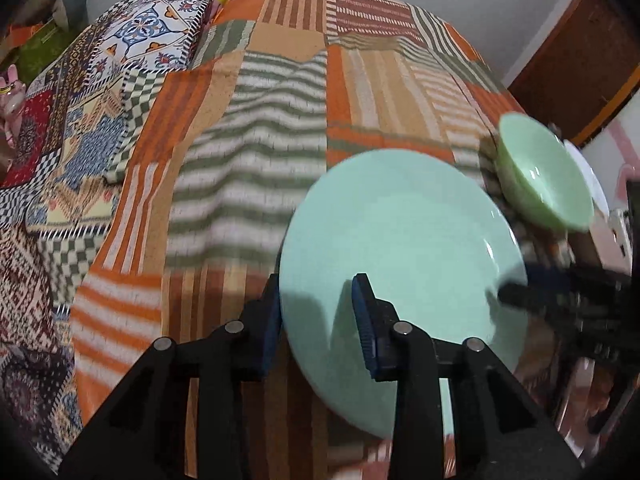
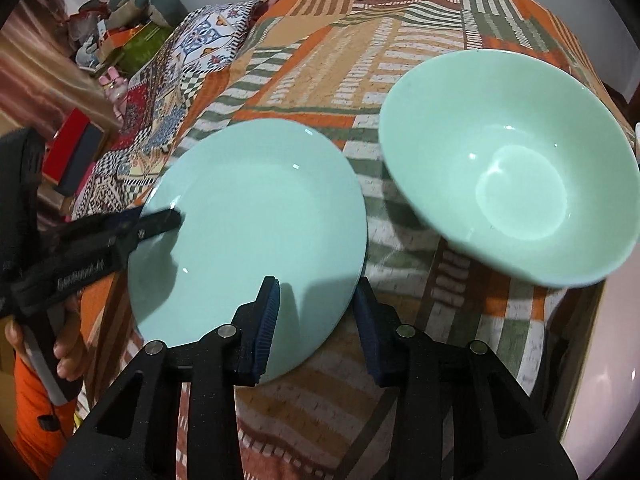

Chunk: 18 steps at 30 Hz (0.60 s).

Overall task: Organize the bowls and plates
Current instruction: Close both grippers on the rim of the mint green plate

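A pale mint plate [image 1: 400, 220] [image 2: 248, 216] lies on the striped patchwork bedcover [image 1: 248, 128] [image 2: 332, 64]. My left gripper [image 1: 318, 280] is shut on the plate's left rim, one pad under the edge and one on the plate's face. My right gripper [image 2: 317, 282] is shut on the opposite rim, and it shows blurred in the left wrist view [image 1: 516, 292]. The left gripper [image 2: 168, 218] reaches in from the left in the right wrist view. To the plate's right a mint green bowl [image 1: 548, 184] [image 2: 512, 184] rests tilted on the cover.
A patterned pillow [image 1: 152, 36] [image 2: 208, 36] lies at the far left of the bed. Clutter and boxes [image 2: 120, 32] crowd the far left corner. A white dish edge [image 1: 588, 172] shows behind the bowl. A hand [image 2: 68, 356] holds the left tool. A brown door [image 1: 580, 52] stands at right.
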Available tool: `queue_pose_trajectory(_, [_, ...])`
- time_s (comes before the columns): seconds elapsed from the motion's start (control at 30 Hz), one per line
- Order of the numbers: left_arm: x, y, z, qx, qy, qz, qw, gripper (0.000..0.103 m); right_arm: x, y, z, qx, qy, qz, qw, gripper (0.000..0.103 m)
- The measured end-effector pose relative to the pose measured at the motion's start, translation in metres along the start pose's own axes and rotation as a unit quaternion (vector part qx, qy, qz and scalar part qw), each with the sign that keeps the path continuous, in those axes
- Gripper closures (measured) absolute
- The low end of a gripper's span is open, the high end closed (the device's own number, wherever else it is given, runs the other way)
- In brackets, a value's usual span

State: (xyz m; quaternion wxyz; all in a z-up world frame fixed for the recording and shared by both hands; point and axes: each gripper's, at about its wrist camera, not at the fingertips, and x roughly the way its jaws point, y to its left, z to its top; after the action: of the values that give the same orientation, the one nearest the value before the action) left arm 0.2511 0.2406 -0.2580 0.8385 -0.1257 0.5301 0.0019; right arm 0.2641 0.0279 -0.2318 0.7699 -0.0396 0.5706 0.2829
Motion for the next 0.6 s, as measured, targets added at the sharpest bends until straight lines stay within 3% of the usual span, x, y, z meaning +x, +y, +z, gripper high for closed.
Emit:
queue_pose_trajectory(0.3, [-0.023,-0.008,-0.048,0.010,0.005,-0.003,0.9999,0.069,0.002,0.011,-0.009,-0.018,0.008,0.005,1.000,0.068])
queue_pose_trajectory(0.47, [-0.023,-0.001,-0.049,-0.004,0.000,-0.005,1.0000,0.069,0.007,0.014,-0.009,-0.030,0.016,0.004,0.999,0.069])
queue_pose_trajectory(0.6, [-0.020,0.007,-0.044,-0.017,-0.005,-0.008,0.9998,0.069,0.007,0.011,-0.008,-0.029,0.014,-0.002,0.999,0.080])
